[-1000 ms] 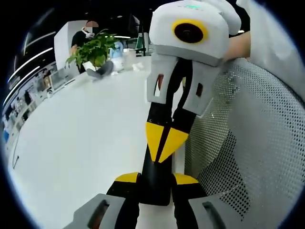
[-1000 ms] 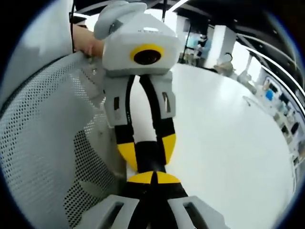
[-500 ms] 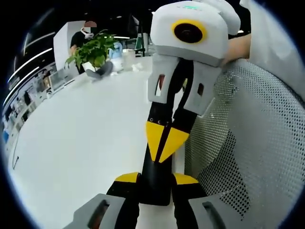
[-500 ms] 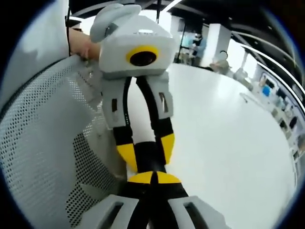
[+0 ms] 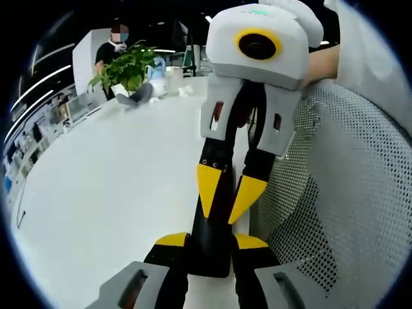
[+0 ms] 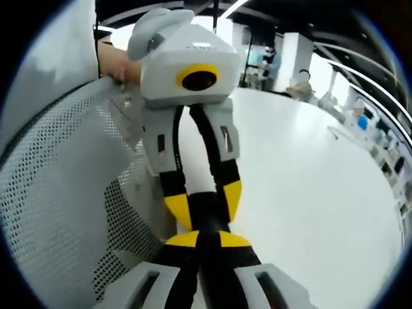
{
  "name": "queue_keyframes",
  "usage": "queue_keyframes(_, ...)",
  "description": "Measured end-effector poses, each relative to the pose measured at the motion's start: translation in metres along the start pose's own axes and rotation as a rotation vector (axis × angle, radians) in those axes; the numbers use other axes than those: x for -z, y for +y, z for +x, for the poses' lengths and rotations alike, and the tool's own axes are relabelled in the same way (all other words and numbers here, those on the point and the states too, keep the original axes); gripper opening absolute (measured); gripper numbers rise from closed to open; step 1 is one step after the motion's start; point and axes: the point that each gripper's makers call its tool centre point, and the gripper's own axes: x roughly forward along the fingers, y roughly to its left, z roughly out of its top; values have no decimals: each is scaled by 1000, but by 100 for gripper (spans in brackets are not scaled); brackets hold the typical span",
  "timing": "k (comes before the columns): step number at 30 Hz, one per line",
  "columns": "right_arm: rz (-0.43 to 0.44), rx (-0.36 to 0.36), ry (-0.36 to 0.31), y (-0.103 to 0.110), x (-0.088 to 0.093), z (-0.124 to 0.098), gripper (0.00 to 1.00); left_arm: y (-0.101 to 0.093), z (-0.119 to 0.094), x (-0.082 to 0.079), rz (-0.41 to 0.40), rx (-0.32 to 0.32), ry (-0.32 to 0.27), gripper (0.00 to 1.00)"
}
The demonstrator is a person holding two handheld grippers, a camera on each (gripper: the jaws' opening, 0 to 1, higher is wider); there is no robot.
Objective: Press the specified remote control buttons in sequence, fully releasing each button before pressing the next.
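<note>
Chair mesh [image 5: 335, 193] crowds us beside the white tabletop [image 5: 96, 193]; we see a plant [image 5: 125, 67] far across. Left tongs [image 5: 211, 241] clamp the remote [image 5: 209, 228]; right tongs [image 5: 228, 190] stand parted astride it.

The left gripper view is looking along its own jaws, very close to the facing white gripper with yellow-tipped black jaws [image 5: 223, 196], out across a broad white tabletop [image 5: 109, 193] toward a leafy green potted plant [image 5: 123, 67] at the far edge. The right gripper view is looking back the opposite way, equally close to the other white gripper with yellow-tipped jaws [image 6: 205, 209]. Both views are sharing that tabletop [image 6: 309, 187] and a grey perforated mesh chair back [image 5: 341, 187] [image 6: 61, 187] alongside.
</note>
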Motion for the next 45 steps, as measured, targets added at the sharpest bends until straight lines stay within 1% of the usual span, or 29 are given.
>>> queue_keyframes(5, 21, -6, -3, 1, 0, 0, 11, 0, 0, 0, -1, 0, 0, 25)
queue_keyframes(7, 25, 10, 13, -2, 3, 0, 17, 0, 0, 0, -2, 0, -1, 25)
queue_keyframes(8, 30, 14, 21, -3, 5, -1, 19, 0, 0, 0, -3, 0, -1, 25)
queue_keyframes(11, 43, 20, 20, -6, 7, -3, 17, 0, 0, 0, -3, 0, -1, 25)
queue_keyframes(13, 50, 20, 22, -7, 9, -4, 18, 0, 0, 0, -4, 0, -1, 25)
queue_keyframes(21, 44, 15, 28, -7, 11, -6, 19, 0, 0, 0, -2, 0, -3, 25)
queue_keyframes(26, 19, 26, 58, -8, 16, -9, 19, 0, -1, 1, -1, 1, -3, 25)
queue_keyframes(31, 15, 33, 68, -9, 18, -10, 20, 0, -1, 1, -2, 2, -3, 25)
queue_keyframes(36, 10, 39, 90, -12, 25, -14, 21, 0, 0, 1, -2, 2, -3, 25)
queue_keyframes(37, 16, 43, 102, -13, 30, -15, 22, 0, 0, 1, -2, 2, -3, 25)
queue_keyframes(41, 4, 35, 108, -15, 32, -16, 23, 0, 0, 1, -1, 3, -4, 25)
queue_keyframes(43, -17, 34, 147, -17, 41, -19, 23, 0, 0, 1, 0, 4, -4, 25)
queue_keyframes(44, -12, 34, 154, -17, 44, -19, 23, 0, 0, 1, -1, 3, -4, 25)
queue_keyframes(45, -12, 33, 142, -17, 44, -20, 23, 0, 0, 1, 0, 3, -3, 25)
